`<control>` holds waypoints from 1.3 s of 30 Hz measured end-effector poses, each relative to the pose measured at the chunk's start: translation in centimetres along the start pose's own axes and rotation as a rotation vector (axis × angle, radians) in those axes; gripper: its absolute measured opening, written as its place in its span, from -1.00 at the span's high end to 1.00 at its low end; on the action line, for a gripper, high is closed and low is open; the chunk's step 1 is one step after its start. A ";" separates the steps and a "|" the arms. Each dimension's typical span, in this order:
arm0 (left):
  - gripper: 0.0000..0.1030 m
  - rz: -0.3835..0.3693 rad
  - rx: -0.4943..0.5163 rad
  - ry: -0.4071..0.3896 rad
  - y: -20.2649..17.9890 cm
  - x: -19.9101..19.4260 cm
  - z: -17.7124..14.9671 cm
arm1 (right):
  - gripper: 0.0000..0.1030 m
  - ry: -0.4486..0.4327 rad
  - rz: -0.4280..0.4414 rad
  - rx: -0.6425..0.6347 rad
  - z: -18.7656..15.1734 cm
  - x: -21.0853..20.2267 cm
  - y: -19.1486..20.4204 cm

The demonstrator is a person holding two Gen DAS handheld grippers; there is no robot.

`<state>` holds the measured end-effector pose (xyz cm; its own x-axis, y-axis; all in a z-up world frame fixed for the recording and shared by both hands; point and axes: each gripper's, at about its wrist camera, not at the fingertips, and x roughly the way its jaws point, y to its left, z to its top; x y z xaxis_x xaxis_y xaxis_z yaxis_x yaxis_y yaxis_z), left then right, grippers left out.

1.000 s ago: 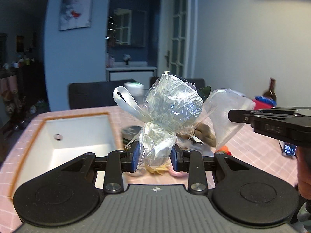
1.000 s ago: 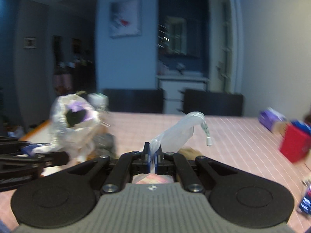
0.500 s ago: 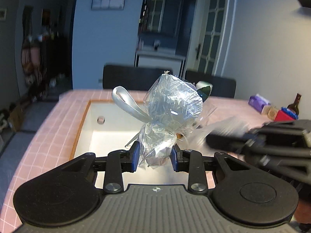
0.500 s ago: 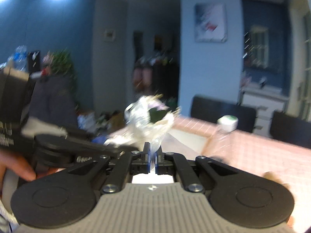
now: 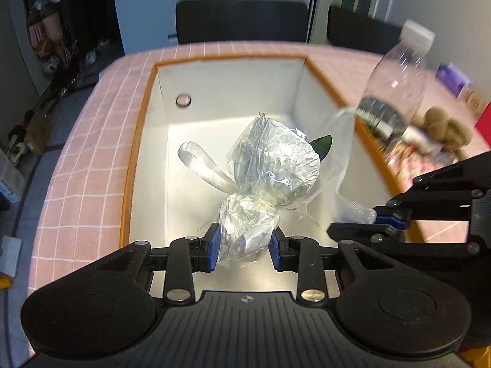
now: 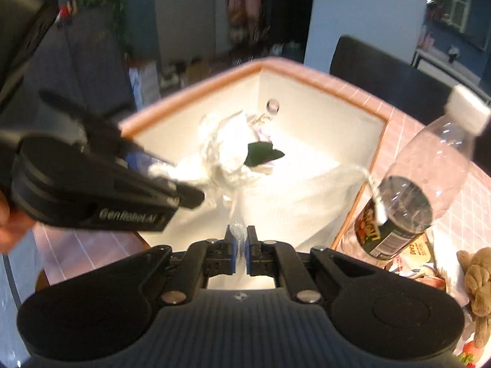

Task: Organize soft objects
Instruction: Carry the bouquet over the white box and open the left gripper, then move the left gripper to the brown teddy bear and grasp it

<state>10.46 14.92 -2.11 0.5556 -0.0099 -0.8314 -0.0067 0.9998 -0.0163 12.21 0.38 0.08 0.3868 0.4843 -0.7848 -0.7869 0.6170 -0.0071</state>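
Pink checked table: below my left gripper (image 5: 244, 247), clamped on the cellophane-wrapped silver bundle (image 5: 266, 174), and my right gripper (image 6: 240, 251), pinching the clear plastic bag (image 5: 339, 165), the white orange-rimmed bin (image 5: 144, 104) looks bare, nothing dropped in yet.

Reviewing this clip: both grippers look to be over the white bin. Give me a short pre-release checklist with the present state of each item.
1. Left gripper clamped on the crinkled silver cellophane-wrapped bundle with a white ribbon: ok.
2. Bundle above the white orange-rimmed storage bin: ok.
3. Right gripper pinching the clear plastic bag: ok, pads close on a thin fold.
4. Bag fully over the bin: not ok, its far end trails over the rim toward the clear plastic bottle.
5. Bin floor free below: ok where visible.
6. Grippers apart from each other: cannot tell, they overlap in both views.
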 end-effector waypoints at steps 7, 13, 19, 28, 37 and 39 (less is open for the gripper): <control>0.28 0.021 0.027 0.096 -0.2 2.0 0.0 | 0.84 0.034 0.024 0.012 0.2 0.8 -0.8; 0.23 0.032 0.020 0.118 -0.3 1.9 0.1 | 0.68 0.012 0.042 0.010 -0.1 -0.1 -0.5; 0.04 0.042 0.022 0.107 -0.8 1.2 0.6 | 0.32 -0.018 0.042 0.014 0.1 -2.0 0.0; -0.26 0.052 0.030 0.000 -1.7 -2.5 0.5 | 0.08 -0.086 0.021 0.032 -0.7 -4.9 -0.4; -0.27 0.094 0.120 -0.232 -5.2 -8.0 -0.7 | -0.03 -0.152 -0.005 0.100 -0.9 -9.4 -1.4; -0.27 0.071 0.139 -0.285 -6.1 -9.1 -1.0 | -0.08 -0.157 -0.042 0.088 -1.3 -10.7 -1.7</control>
<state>4.55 8.93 5.00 0.7685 0.0445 -0.6383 0.0494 0.9905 0.1286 8.77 -6.60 7.65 0.4945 0.5436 -0.6782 -0.7257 0.6876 0.0220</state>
